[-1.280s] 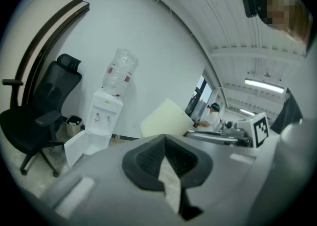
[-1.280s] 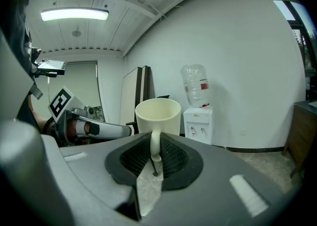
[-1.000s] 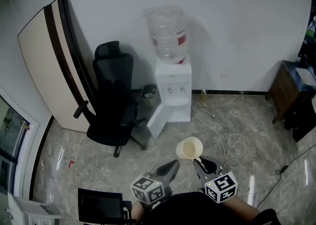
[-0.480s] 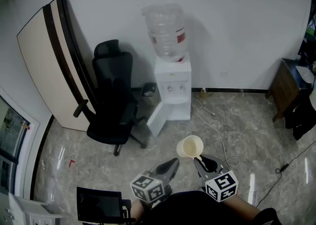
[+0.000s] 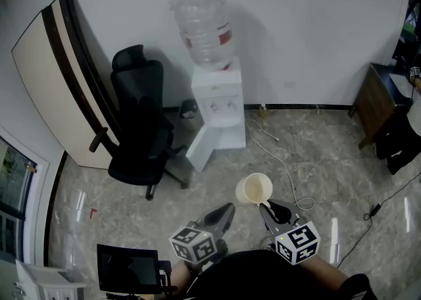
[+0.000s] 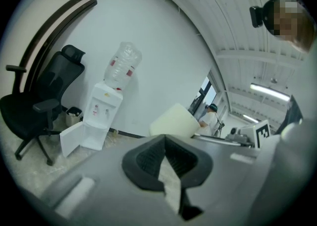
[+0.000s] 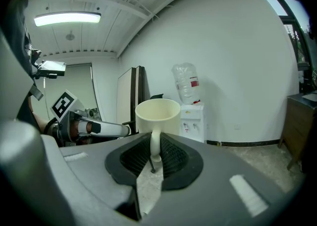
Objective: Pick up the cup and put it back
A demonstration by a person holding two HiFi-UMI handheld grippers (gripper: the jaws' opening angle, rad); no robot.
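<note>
**Cup in transit, carried by its handle.** The cup (image 5: 254, 189) is a pale, empty mug held upright in the air above the floor (image 5: 316, 160). It is well short of the water dispenser (image 5: 216, 111) and rests on no surface. The right gripper (image 5: 266, 208) has its jaws drawn nearly together on the cup's thin handle (image 7: 154, 143), and the bowl stands just beyond the fingertips. The jaw setting and the hold are the same as a second ago.

The left gripper (image 5: 227, 212) rides beside it, its jaws closed tip to tip with nothing between them. In the left gripper view the cup (image 6: 173, 121) shows just past those tips, apart from them.

Over the last second the cup has kept its place in front of the person. In the head view the dispenser, the black office chair (image 5: 138, 127) and the board leaning on the wall (image 5: 46, 75) have all slid to the left and upward. A white cable (image 5: 283, 167) trails across the floor from the dispenser towards the grippers. The shift reads as the person turning or stepping with the load, not as any slip in the grip.

For the task, the pick-up is judged complete and the carry is under way. The put-back is not yet begun, and no resting place for the cup can be identified in these views.
</note>
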